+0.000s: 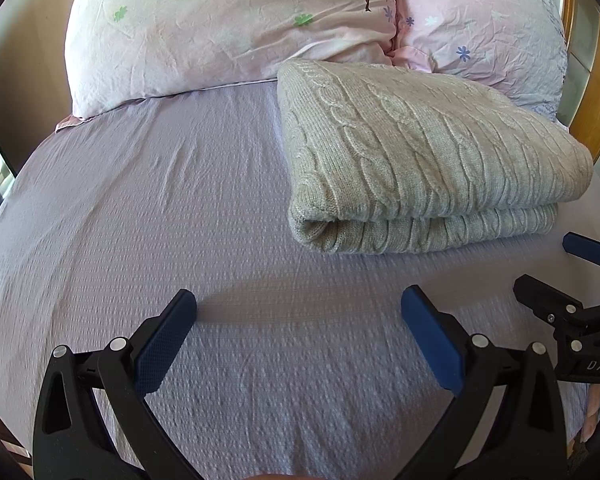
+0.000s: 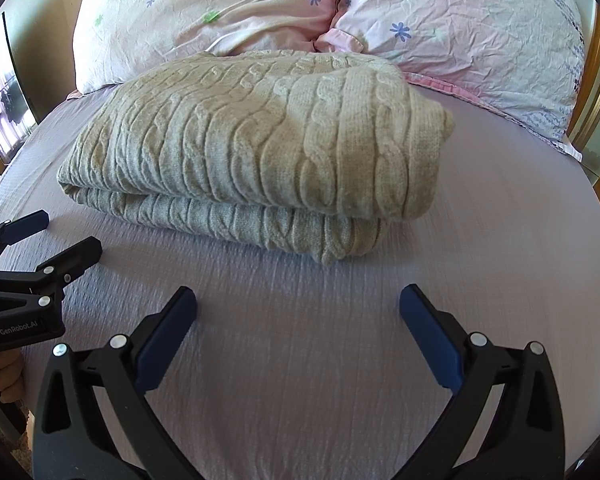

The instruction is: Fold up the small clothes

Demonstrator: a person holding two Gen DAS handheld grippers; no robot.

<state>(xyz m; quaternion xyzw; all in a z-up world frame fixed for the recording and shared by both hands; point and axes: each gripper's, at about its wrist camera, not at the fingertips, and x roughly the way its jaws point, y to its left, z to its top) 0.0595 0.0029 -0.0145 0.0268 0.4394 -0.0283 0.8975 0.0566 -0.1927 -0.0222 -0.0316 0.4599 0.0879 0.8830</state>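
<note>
Both grippers float low over the purple bed sheet, fingers spread wide apart and holding nothing. Left gripper sits near, beside the right gripper. Just past them lies the knitted sweater, folded in layers, with its far edge against the pillows. It looks soft, thick and floppy. I would pinch a near corner, through all layers.

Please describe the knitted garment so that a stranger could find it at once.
On the bed's lilac sheet, look just before the two pink flowered pillows. There lies the folded sweater, beige and doubled over. Its thick cable-knit ribs set it apart from the smooth, printed bedding around it.
</note>
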